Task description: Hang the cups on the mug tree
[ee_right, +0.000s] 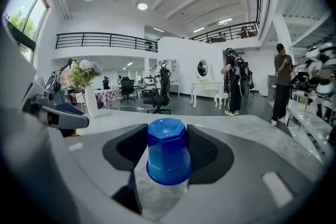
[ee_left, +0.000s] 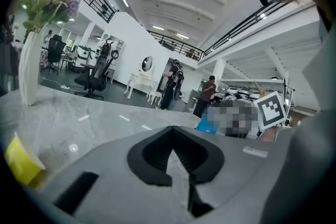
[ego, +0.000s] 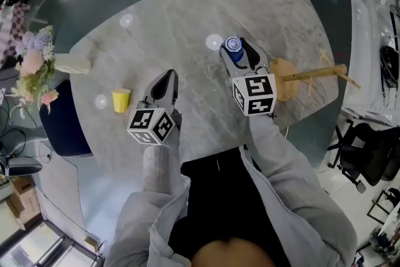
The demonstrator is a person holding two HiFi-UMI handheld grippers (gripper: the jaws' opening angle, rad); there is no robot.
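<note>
A small blue cup (ego: 234, 45) hangs upside down above the marble table (ego: 187, 22), and my right gripper (ego: 239, 52) is shut on it. In the right gripper view the blue cup (ee_right: 168, 157) fills the gap between both pads, rim downward. The wooden mug tree (ego: 306, 76) stands just right of that gripper, near the table's right edge. A yellow cup (ego: 120, 100) sits on the table to the left, also seen low at the left as the yellow cup (ee_left: 21, 160). My left gripper (ego: 167, 78) hovers right of it, shut and empty; its jaws (ee_left: 171, 136) meet at the tips.
A white vase with flowers (ego: 37, 65) stands at the table's left end, seen again as the vase (ee_left: 29, 71). A dark blue chair (ego: 65, 128) sits below that end. Office chairs, shelves and people stand around the room beyond the table.
</note>
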